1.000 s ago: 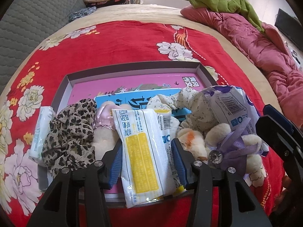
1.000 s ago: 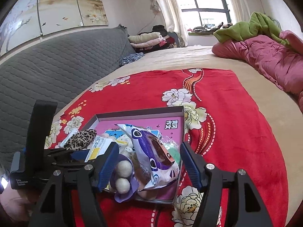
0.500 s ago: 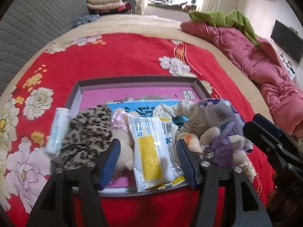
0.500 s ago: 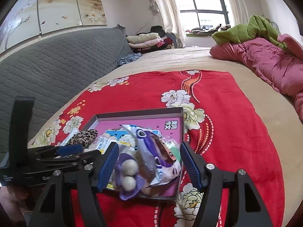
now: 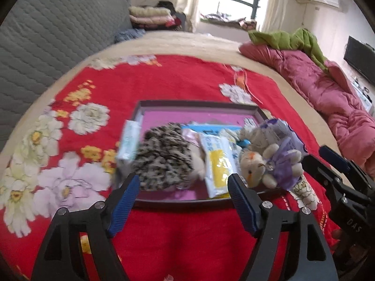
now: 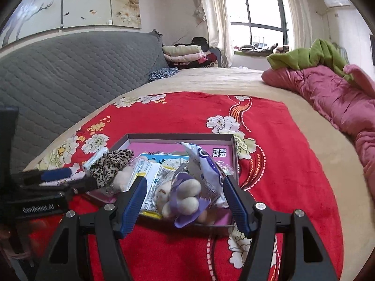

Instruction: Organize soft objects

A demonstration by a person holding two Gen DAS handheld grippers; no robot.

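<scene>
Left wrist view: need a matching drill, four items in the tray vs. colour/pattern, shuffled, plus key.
Items:
1. scrunchie
2. tissue pack
3. plush bear's dress
4. tray floor

Looks:
A. purple
B. pink
C. leopard print
D. white with a yellow panel

Pairs: 1-C, 2-D, 3-A, 4-B
</scene>
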